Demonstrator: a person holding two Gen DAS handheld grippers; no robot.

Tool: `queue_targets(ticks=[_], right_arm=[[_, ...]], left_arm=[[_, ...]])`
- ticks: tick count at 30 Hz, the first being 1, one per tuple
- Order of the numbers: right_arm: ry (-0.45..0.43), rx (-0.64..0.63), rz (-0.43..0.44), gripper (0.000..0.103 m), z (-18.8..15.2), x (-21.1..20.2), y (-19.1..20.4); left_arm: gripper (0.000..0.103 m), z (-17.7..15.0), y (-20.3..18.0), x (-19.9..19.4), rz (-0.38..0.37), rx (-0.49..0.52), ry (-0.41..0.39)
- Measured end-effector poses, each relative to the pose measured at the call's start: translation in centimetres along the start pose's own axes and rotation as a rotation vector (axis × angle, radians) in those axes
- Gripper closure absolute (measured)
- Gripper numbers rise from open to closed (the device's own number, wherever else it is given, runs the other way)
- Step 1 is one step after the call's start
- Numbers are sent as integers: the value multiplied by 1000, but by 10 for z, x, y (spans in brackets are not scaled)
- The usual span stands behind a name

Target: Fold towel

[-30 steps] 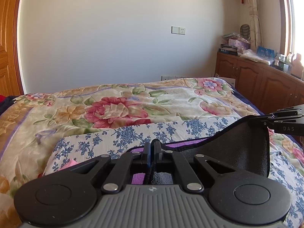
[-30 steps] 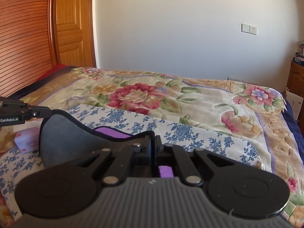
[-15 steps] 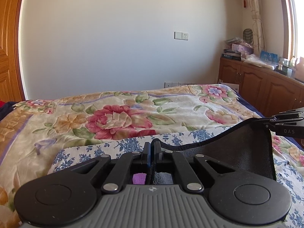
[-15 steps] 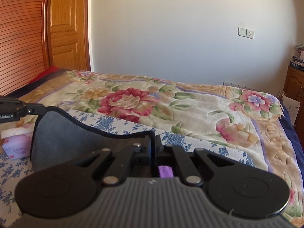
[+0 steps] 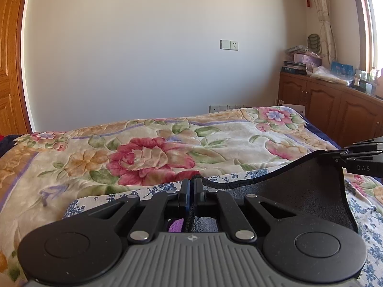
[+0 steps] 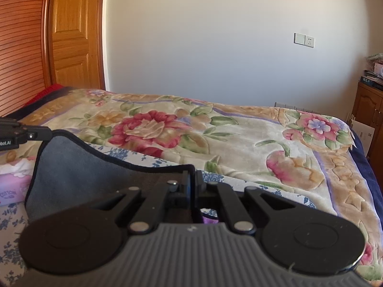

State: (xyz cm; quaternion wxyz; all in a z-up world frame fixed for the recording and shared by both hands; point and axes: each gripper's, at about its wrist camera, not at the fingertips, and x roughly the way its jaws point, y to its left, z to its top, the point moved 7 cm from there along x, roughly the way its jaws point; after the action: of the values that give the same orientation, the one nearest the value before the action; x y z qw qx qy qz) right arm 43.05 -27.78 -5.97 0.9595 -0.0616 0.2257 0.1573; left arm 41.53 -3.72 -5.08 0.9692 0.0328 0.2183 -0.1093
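Right gripper [image 6: 192, 179] pinching corner of dark grey towel [image 6: 79, 167], jaws closed together on its black-bound edge. Left gripper [image 6: 49, 135] reaching in from left edge, gripping opposite top corner. Towel hanging between them, top edge sagging. Below, blue-flowered sheet [image 6: 241, 186] lying over floral blanket [image 6: 239, 134]. Pink "COTTON" tissue pack [image 6: 13, 186] sitting at left, partly hidden behind towel.

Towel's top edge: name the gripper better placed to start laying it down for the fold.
Neither clearly. The left gripper and right gripper each pinch one corner of the towel, its edge sagging between them above the bed. Likely both move together.
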Motion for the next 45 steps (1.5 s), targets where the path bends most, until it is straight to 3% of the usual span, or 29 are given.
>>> queue_targets(ticks=[23, 35, 38, 40, 41, 44, 45], right_arm=[[108, -30, -18, 99, -41, 53, -10], [161, -7, -24, 98, -51, 62, -15], [160, -6, -34, 86, -50, 62, -16], [155, 3, -36, 60, -50, 60, -17], [152, 8, -36, 55, -49, 59, -18], [150, 11, -42, 54, -48, 54, -17], [150, 11, -43, 54, -47, 52, -17]], left_arm=[[99, -41, 9, 68, 58, 9, 84], [98, -51, 4, 80, 55, 31, 123], [97, -49, 3, 79, 52, 36, 123], [96, -48, 2, 78, 51, 36, 121], [96, -47, 1, 77, 47, 36, 118], [83, -45, -1, 73, 44, 32, 110], [71, -44, -1, 71, 42, 31, 106]])
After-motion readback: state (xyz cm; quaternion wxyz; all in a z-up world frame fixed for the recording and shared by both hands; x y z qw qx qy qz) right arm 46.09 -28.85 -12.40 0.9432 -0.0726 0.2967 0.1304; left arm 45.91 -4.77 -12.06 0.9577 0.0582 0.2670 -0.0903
